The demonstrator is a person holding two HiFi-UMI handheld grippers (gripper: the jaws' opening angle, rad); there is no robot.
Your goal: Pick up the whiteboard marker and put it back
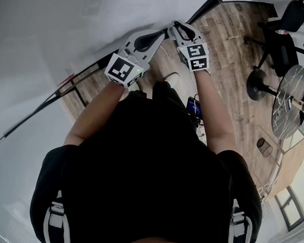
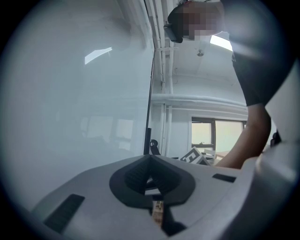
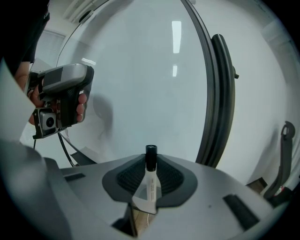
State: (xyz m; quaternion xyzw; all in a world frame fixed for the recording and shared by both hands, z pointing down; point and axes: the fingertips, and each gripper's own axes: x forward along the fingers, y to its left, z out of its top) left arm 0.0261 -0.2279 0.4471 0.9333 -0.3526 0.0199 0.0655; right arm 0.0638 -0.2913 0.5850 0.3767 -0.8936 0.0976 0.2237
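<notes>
The whiteboard marker (image 3: 149, 180), white-bodied with a black cap, stands upright between the jaws of my right gripper (image 3: 150, 164), which is shut on it, cap pointing at the whiteboard (image 3: 150, 70). My left gripper (image 2: 150, 161) is shut with nothing between its pads, and it also faces the whiteboard (image 2: 75, 93). In the head view both grippers are raised close together in front of the board (image 1: 60, 32), the left gripper (image 1: 161, 36) just left of the right gripper (image 1: 174, 27). From the right gripper view, the left gripper (image 3: 61, 98) shows at the left, held in a hand.
The board's black frame (image 3: 220, 93) runs along its right edge. On the wooden floor (image 1: 231, 56) to the right are a black office chair (image 1: 283, 34), a round table (image 1: 291, 100) and a small bin (image 1: 264, 147). A window (image 2: 220, 136) is far behind.
</notes>
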